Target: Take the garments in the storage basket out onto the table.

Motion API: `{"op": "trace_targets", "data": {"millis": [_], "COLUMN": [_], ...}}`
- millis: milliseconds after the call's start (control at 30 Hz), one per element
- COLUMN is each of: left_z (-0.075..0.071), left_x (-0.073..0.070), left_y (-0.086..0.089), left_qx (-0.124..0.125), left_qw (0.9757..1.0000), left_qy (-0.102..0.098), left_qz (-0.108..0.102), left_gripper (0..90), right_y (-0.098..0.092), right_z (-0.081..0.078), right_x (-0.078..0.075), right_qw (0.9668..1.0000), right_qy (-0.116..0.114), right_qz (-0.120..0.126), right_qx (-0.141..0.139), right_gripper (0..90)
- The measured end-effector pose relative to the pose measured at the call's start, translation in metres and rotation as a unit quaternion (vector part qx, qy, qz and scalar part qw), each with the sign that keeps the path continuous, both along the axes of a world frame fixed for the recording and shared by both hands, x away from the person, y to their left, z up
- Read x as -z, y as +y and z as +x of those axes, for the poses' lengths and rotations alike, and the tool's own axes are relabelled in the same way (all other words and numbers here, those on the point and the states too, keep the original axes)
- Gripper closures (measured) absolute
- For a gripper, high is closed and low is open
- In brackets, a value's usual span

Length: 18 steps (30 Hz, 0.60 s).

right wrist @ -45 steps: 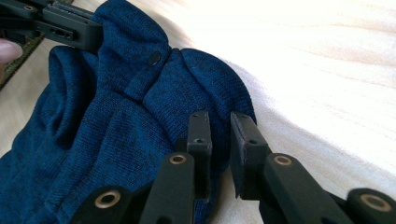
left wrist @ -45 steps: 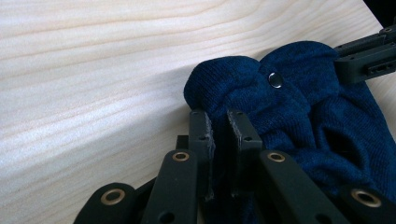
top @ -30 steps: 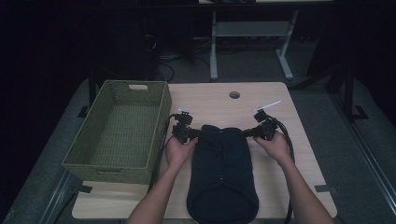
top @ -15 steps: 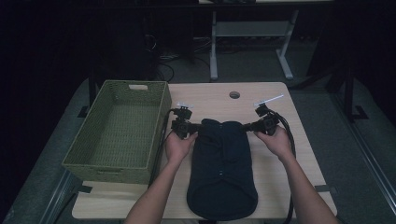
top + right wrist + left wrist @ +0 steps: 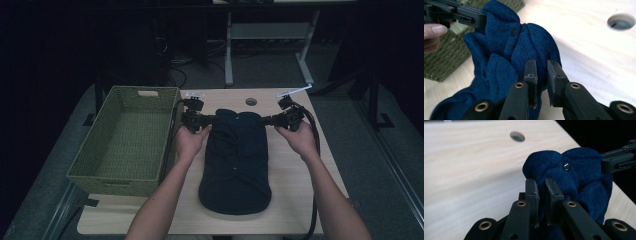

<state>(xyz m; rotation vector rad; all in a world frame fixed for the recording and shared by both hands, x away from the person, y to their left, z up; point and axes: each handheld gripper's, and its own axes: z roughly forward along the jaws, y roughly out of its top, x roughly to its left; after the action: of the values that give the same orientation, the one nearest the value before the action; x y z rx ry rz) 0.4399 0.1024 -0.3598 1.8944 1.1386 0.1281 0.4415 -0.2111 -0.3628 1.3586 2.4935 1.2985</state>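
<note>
Garment: dark blue knit garment [image 5: 235, 160] lies lengthwise on the table [image 5: 300, 190], just right of the green basket [image 5: 125, 145].
Left gripper [image 5: 541, 187]: jaws nearly closed, pinching the top corner nearest the basket.
Right gripper [image 5: 541, 68]: jaws narrowly apart, cloth clamped at the corner farthest from the basket.
Advice: probably keep both corners level and the top edge taut.

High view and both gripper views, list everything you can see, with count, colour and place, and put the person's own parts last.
table: one, light wood, centre, with a round hole near its far edge
basket: one, green woven, table's left side
garment: one, dark blue knit, mid-table, far end pinched at both corners
hands: two, left, right
left tool: black, shut on garment
right tool: black, shut on garment
</note>
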Motion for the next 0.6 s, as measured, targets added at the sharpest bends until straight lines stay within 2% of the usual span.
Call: {"op": "trace_targets", "data": {"millis": [33,100,133,200,433,600], "left_z": [0.0,0.001,0.0,-0.005,-0.019,-0.033], "left_x": [0.0,-0.009,-0.013,-0.016,-0.005,0.001], "left_y": [0.0,0.0,0.0,-0.001,0.003,0.007], "left_qx": [0.0,0.0,0.002,0.009,0.014,0.018], "left_qw": [1.0,0.9999,0.9999,0.9996,0.9994,0.9989], "left_qy": [0.0,-0.01,-0.015,-0.026,-0.031,-0.043], "left_qz": [0.0,-0.004,-0.006,0.0,-0.004,-0.003], "left_gripper": [82.4,82.3,82.4,82.4,82.4,82.3], "right_y": [0.0,-0.001,-0.001,0.0,0.001,0.004], "right_z": [0.0,0.0,-0.001,-0.005,-0.015,-0.026], "right_x": [0.0,-0.011,-0.018,-0.021,-0.014,-0.007], "right_qw": [1.0,0.9999,0.9997,0.9995,0.9994,0.9991], "right_qy": [0.0,-0.011,-0.024,-0.031,-0.034,-0.039], "right_qz": [0.0,0.004,0.006,0.007,0.005,0.006], "right_qx": [0.0,0.001,0.003,0.001,-0.002,-0.011], "right_gripper": [79.0,79.0,78.9,78.9,78.9,78.8]}}
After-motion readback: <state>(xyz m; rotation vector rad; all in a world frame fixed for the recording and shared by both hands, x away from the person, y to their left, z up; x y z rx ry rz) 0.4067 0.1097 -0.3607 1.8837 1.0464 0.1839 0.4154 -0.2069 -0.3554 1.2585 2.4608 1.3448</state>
